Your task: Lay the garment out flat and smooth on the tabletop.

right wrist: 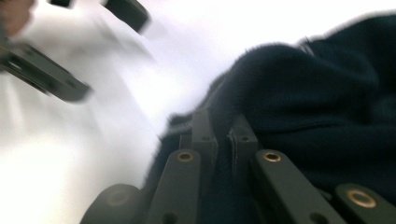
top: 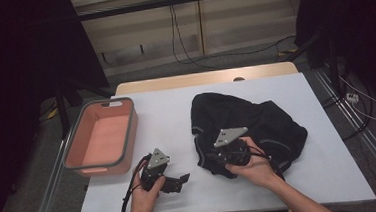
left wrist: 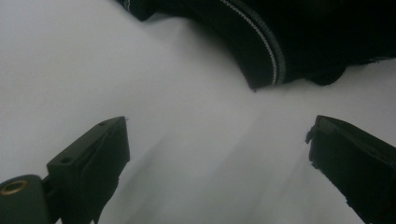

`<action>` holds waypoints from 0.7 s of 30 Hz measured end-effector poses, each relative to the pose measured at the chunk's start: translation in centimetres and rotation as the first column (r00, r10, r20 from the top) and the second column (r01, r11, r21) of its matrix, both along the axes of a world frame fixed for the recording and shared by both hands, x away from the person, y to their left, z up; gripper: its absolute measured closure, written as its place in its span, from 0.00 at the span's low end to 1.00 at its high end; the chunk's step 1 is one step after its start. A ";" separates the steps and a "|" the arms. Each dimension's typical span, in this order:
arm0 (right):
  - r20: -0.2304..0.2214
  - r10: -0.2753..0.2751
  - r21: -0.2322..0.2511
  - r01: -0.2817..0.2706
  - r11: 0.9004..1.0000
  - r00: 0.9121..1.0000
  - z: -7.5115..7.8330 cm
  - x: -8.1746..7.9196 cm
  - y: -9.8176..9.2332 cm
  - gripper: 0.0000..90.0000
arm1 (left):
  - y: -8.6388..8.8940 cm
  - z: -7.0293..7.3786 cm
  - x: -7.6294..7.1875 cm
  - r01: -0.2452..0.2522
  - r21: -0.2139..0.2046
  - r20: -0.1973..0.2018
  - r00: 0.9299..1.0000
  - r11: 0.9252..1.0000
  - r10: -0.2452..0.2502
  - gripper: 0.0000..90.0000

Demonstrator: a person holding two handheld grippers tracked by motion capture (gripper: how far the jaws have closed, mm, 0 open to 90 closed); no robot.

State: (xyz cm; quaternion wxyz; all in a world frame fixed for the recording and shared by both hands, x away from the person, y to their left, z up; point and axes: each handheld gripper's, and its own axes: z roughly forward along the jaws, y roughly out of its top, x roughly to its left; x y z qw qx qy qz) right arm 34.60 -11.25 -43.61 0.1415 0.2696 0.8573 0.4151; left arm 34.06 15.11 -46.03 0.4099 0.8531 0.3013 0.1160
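The crumpled black fabric garment with a thin white-lined seam lies on the right half of my white table. My right gripper has its jaws pinched together on a fold at the garment's near left edge. My left gripper sits on bare table just left of the cloth, jaws wide apart with nothing between them. Further left, at the table's edge, stands the pink rectangular plastic bin with a grey rim.
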 end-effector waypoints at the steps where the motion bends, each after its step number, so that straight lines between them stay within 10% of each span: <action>1: 0.000 0.000 0.000 0.000 1.000 1.000 0.0 0.0 0.0 0.94 | 0.0 0.0 0.0 0.000 0.000 0.000 1.000 1.000 0.000 0.06; 15: 0.016 0.054 0.187 -0.056 0.981 0.998 4.4 3.0 6.0 0.93 | 0.5 0.2 0.0 -0.021 -0.010 0.015 1.000 1.000 0.022 0.06; 21: -0.002 -0.004 0.107 0.004 0.994 1.000 3.0 4.4 6.2 0.53 | 0.8 0.5 -0.4 -0.013 -0.017 0.026 1.000 1.000 0.014 0.06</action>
